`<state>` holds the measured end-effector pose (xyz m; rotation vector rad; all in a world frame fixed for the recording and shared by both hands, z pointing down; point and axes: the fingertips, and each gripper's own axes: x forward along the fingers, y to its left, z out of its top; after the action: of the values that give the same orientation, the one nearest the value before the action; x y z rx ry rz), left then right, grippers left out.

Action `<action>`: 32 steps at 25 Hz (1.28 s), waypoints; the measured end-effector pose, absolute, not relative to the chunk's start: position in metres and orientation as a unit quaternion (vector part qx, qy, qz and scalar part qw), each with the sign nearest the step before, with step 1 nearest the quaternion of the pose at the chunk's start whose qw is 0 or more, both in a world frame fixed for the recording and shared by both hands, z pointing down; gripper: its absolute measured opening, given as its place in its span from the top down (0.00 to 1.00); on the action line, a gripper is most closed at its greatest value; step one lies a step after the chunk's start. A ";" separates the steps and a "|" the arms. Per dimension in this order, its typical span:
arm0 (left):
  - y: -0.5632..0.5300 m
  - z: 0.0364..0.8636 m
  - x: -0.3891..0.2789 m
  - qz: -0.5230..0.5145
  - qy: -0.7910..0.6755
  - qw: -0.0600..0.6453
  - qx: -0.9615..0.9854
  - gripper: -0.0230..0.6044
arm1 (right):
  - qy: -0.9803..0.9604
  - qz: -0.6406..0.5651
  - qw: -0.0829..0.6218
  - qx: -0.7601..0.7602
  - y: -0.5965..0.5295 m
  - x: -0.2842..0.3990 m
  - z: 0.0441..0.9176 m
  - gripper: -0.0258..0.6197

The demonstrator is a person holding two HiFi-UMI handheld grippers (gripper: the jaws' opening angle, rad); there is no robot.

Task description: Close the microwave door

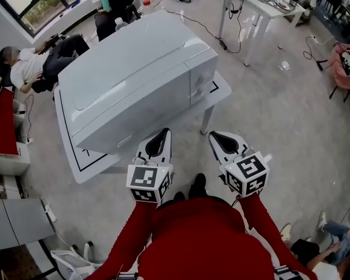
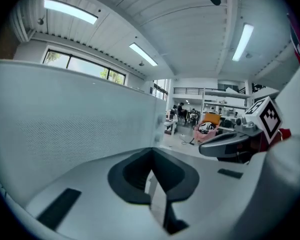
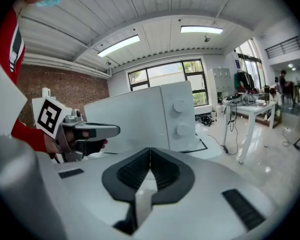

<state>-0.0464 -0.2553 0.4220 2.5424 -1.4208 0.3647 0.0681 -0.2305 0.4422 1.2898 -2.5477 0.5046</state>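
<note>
A white microwave [image 1: 134, 69] stands on a small white table [image 1: 219, 95]. Its door [image 1: 131, 118] lies flush with the front, beside the panel with two knobs [image 1: 201, 77]. My left gripper [image 1: 163, 133] is shut and empty, its tip just short of the door's lower edge. My right gripper [image 1: 213, 136] is also shut and empty, a little right of the table, off the microwave. In the left gripper view the shut gripper [image 2: 151, 156] has the door [image 2: 65, 129] close on its left. The right gripper view shows the shut gripper [image 3: 150, 156] facing the microwave [image 3: 140, 119] and knobs [image 3: 179, 106].
People sit behind the microwave at the back left [image 1: 35, 63]. A white desk [image 1: 262, 10] with cables on the floor stands at the back right. A red-covered surface [image 1: 3, 121] lies at the left edge. My shoes [image 1: 197, 185] are on the floor below the table.
</note>
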 end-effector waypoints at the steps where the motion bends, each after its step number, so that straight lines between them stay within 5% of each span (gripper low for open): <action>1: -0.252 0.427 -0.042 0.126 -0.471 0.111 0.866 0.95 | -0.873 0.181 0.115 0.437 -0.225 0.069 0.442 0.94; 9: -0.226 0.444 -0.023 0.139 -0.394 0.147 0.896 0.95 | -0.871 0.230 0.050 0.430 -0.202 0.083 0.435 0.94; 32: -0.217 0.446 -0.023 0.127 -0.396 0.163 0.895 0.95 | -0.862 0.233 0.045 0.447 -0.197 0.091 0.440 0.94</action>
<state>-0.0232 -0.2175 0.4456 2.5513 -1.1293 0.3615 0.0913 -0.1972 0.4402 1.3651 -2.6338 0.7115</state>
